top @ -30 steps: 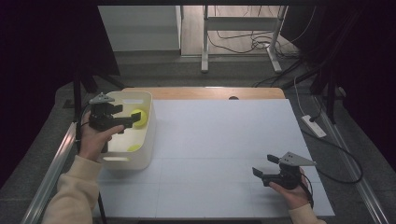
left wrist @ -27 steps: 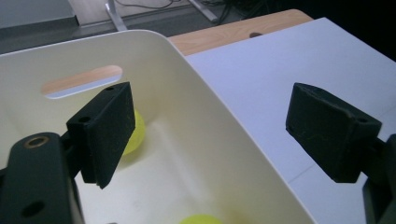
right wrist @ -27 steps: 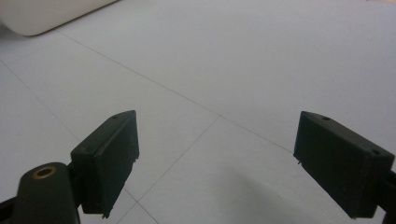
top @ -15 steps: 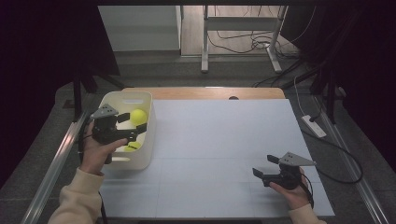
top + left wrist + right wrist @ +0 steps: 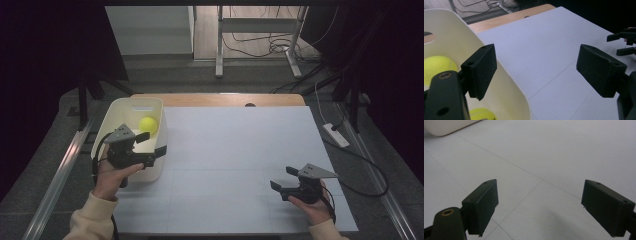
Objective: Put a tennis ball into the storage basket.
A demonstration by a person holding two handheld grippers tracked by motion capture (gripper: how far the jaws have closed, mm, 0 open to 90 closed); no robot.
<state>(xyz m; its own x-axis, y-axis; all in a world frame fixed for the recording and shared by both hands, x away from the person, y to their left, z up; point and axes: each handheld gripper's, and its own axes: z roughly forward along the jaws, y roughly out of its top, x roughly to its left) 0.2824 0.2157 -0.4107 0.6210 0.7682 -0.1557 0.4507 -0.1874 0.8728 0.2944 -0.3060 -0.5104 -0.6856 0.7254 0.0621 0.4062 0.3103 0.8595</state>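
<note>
At the left of the bench (image 5: 240, 150) sits one cream plastic tub (image 5: 114, 117), smooth-walled with rounded corners and a slot handle cut in its far end. Inside it lie two fuzzy yellow-green balls: one ball (image 5: 148, 124) round and bright near the far wall, a second ball (image 5: 480, 114) low by the near wall, seen in your left gripper view. Your left tongs (image 5: 151, 143) hang over the tub's right rim, matte black, blocky pads standing apart with nothing between them; one pad is over the tub, the other beyond its wall above the sheet. The bench top is a smooth, pale, matte sheet crossed by thin seam lines, with a strip of light wood showing along its far edge. Your right tongs (image 5: 283, 178) sit low over the sheet near the right front corner, well apart from the tub, pads apart and empty.
</note>
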